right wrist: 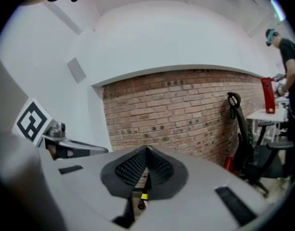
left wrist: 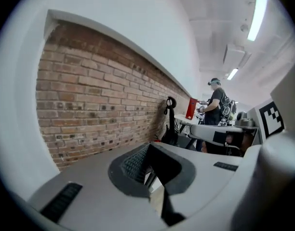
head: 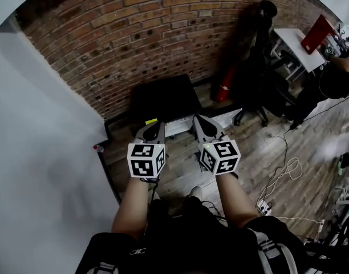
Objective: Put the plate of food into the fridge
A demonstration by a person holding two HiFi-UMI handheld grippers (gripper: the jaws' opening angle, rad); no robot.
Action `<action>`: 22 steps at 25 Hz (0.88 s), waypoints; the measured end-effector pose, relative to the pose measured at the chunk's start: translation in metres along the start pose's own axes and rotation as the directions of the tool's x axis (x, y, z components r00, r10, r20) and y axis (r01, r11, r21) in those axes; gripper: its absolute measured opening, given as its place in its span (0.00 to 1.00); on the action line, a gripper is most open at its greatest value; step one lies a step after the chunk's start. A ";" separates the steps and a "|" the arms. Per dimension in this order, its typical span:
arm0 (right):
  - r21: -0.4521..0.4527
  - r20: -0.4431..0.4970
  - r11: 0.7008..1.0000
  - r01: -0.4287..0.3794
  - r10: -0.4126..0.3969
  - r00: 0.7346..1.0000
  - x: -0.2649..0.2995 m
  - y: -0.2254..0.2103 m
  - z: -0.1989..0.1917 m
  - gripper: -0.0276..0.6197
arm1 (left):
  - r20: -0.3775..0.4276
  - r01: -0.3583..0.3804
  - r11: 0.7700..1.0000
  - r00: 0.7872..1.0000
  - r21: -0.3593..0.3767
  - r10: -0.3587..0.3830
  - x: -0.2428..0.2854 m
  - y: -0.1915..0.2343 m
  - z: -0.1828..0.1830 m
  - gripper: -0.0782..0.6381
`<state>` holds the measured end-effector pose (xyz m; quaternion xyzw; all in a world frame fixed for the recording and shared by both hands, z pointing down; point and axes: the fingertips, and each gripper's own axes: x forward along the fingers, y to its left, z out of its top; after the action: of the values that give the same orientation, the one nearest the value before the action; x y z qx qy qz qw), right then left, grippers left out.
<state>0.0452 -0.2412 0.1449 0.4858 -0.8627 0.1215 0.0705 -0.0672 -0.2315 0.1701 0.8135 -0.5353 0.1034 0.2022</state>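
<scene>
No plate of food and no open fridge shows in any view. A black box-like unit (head: 163, 99) stands on the floor against the brick wall (head: 140, 33), straight ahead of both grippers. My left gripper (head: 153, 129) is held out at waist height, jaws shut with nothing between them; its ribbed pads meet at the tip (left wrist: 148, 150). My right gripper (head: 203, 124) sits beside it, also shut and empty, pads pressed together (right wrist: 146, 153). Each gripper sees the other beside it: the right gripper (left wrist: 224, 136) and the left gripper (right wrist: 65, 148).
A white wall (head: 43, 153) rises close on the left. A black office chair (head: 260, 67) and a red extinguisher (head: 223, 87) stand by the brick wall. A white table (head: 297, 47) and a person (head: 334, 73) are at the far right. Cables and a power strip (head: 266, 205) lie on the wooden floor.
</scene>
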 end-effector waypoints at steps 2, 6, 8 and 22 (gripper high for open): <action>-0.022 0.025 1.000 -0.010 0.010 1.000 -0.014 0.003 0.022 0.06 | 0.052 -0.004 1.000 0.999 0.026 0.003 -0.016 -0.016 0.030 0.10; -0.053 0.069 0.998 -0.029 0.032 0.997 -0.037 0.013 0.054 0.06 | 0.102 -0.003 0.998 0.995 0.063 -0.004 -0.038 -0.040 0.065 0.10; -0.053 0.105 0.998 -0.035 0.041 0.994 -0.047 0.014 0.075 0.06 | 0.120 0.020 0.998 0.992 0.065 -0.027 -0.042 -0.050 0.078 0.10; -0.065 0.220 0.997 -0.029 0.043 0.974 -0.087 -0.001 0.114 0.06 | 0.225 -0.033 0.987 0.974 0.155 -0.003 -0.050 -0.091 0.114 0.10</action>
<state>0.0902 -0.2020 0.0151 0.4781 -0.8773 0.0411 -0.0134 -0.0103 -0.2091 0.0284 0.8294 -0.5510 0.0543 0.0746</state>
